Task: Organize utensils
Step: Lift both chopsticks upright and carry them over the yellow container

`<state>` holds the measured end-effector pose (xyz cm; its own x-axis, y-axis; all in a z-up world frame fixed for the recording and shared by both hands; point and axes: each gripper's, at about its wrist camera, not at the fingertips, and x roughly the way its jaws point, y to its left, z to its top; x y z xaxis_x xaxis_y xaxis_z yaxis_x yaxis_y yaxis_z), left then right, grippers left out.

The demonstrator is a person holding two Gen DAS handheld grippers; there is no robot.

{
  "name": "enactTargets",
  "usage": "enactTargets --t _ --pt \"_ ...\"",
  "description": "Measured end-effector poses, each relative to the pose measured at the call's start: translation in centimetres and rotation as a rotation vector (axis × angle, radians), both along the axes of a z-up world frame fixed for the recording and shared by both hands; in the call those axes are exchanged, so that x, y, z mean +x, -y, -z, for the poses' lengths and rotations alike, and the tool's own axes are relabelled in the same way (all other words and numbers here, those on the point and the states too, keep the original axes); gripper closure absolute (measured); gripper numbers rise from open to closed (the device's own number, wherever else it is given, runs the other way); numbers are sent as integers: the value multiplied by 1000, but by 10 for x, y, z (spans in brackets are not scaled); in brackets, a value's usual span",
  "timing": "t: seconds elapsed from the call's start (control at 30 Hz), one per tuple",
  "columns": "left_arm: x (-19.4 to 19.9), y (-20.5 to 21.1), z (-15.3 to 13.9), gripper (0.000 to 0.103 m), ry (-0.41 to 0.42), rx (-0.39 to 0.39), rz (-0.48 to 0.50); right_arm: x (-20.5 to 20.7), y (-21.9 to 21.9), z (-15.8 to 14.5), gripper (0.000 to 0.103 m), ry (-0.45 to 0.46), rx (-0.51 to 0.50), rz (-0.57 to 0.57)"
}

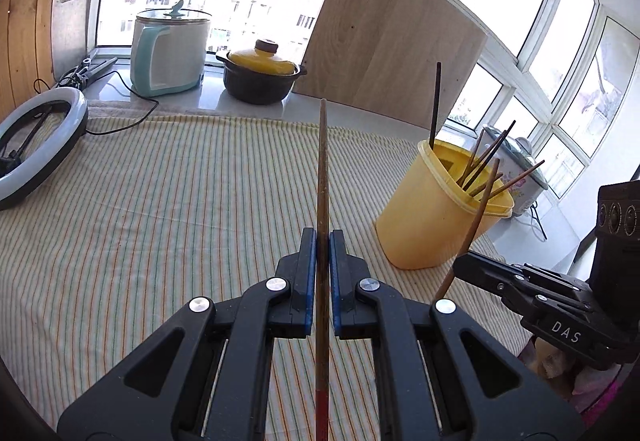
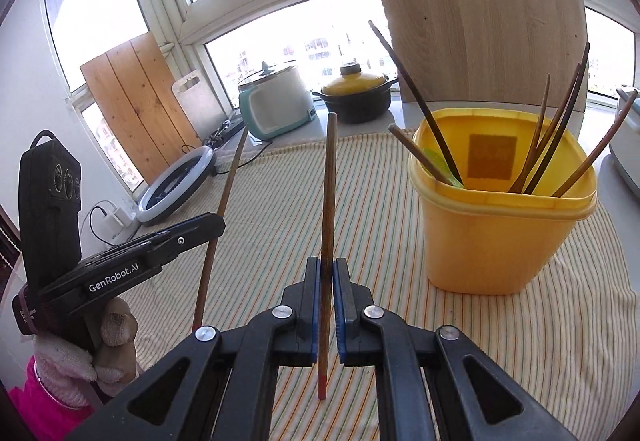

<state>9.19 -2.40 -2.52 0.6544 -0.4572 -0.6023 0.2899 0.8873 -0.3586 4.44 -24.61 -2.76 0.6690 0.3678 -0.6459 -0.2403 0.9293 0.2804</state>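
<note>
Left wrist view: the left gripper [image 1: 322, 241] was clamped tight on a wooden chopstick [image 1: 322, 177] pointing up over the striped tabletop [image 1: 180, 201]. The right gripper [image 2: 326, 269] was pinching a second chopstick [image 2: 329, 193] the same way. The yellow tub [image 2: 500, 237], near the tabletop's far right edge, held several more chopsticks [image 2: 548, 145] leaning against its rim.

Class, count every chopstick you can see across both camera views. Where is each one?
8: six standing in the yellow tub, one clamped in the left gripper, one clamped in the right gripper. Others may lie hidden inside the tub.
</note>
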Motion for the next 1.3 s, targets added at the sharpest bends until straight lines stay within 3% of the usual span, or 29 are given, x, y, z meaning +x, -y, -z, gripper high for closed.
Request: enactTargets --t 0.3,0.77,1.3 --pt "4 39 -37 99 86 -50 74 -23 30 -37 99 138 -18 68" --pt "42 78 -91 99 192 -66 129 -33 76 -80 99 215 7 118" --pt "93 145 -113 99 248 -54 203 -34 119 -126 99 287 10 151"
